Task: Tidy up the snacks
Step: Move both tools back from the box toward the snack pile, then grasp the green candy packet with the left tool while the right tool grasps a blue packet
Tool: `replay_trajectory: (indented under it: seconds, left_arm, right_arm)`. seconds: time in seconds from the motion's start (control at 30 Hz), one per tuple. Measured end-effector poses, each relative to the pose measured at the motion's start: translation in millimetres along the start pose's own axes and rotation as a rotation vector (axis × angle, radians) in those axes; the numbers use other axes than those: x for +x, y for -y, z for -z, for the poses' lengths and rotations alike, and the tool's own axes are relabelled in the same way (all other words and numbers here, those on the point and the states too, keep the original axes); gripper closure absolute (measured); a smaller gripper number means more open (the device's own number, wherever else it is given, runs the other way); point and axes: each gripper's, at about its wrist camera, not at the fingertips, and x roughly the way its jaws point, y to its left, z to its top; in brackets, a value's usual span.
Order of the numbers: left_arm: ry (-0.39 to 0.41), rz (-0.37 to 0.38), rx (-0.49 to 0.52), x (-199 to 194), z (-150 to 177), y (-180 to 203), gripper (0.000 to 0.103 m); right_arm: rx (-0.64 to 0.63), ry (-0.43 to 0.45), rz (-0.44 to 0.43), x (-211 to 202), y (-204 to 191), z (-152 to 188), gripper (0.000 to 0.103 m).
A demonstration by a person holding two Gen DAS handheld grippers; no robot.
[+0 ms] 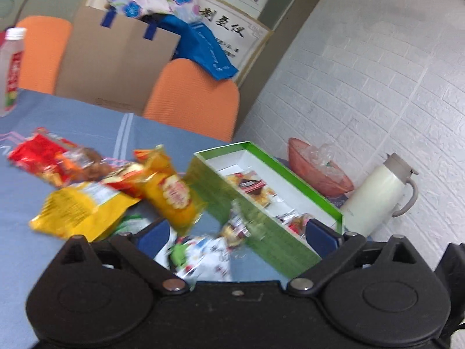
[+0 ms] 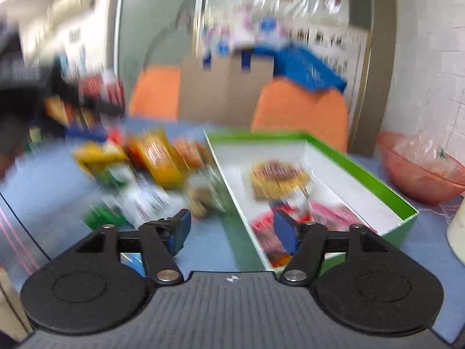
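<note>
An open green box [image 1: 261,232] with a white inside stands on the blue tablecloth and holds several snack packets. To its left lies a loose pile: a yellow bag [image 1: 81,209], an orange bag [image 1: 171,192] and a red bag [image 1: 37,151]. My left gripper [image 1: 237,232] is open just above a white printed packet [image 1: 203,250] and a small wrapped sweet [image 1: 235,229], beside the box's near wall. In the blurred right wrist view, my right gripper [image 2: 232,229] is open and empty, straddling the green box's [image 2: 363,168] left wall. A yellow packet [image 2: 276,177] and a pink packet [image 2: 334,212] lie inside.
A pink bowl [image 1: 319,171] with crumpled plastic and a white jug [image 1: 375,195] stand right of the box, near the white brick wall. A clear bottle [image 1: 13,67] stands far left. Two orange chairs [image 1: 191,99] and a cardboard box [image 1: 116,64] lie behind the table.
</note>
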Motion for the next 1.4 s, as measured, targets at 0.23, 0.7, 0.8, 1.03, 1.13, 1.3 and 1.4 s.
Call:
replay_trajectory:
  seconds: [0.23, 0.7, 0.8, 1.03, 1.13, 1.3, 1.4]
  left_arm:
    - [-0.051, -0.019, -0.083, -8, 47, -19, 0.000]
    - [-0.126, -0.143, -0.016, 38, 56, -11, 0.006]
    - [-0.118, -0.153, -0.039, 39, 57, -14, 0.003]
    - [-0.131, -0.112, -0.028, 45, 60, -13, 0.021]
    - [-0.132, -0.097, -0.028, 41, 63, -11, 0.021]
    - [-0.097, -0.036, -0.008, 17, 53, 2, 0.022]
    - [-0.049, 0.009, 0.027, 10, 36, 16, 0.022]
  right_arm:
    - [0.048, -0.121, -0.095, 30, -44, 27, 0.000]
    - [0.030, -0.205, -0.008, 54, -58, 46, 0.014]
    - [0.017, -0.205, -0.008, 58, -59, 46, 0.014]
    - [-0.004, -0.189, -0.003, 58, -59, 49, 0.036]
    - [0.000, -0.181, -0.016, 52, -58, 46, 0.048]
    - [-0.007, -0.121, -0.026, 34, -56, 34, 0.048]
    - [0.011, -0.058, -0.029, 23, -49, 20, 0.048]
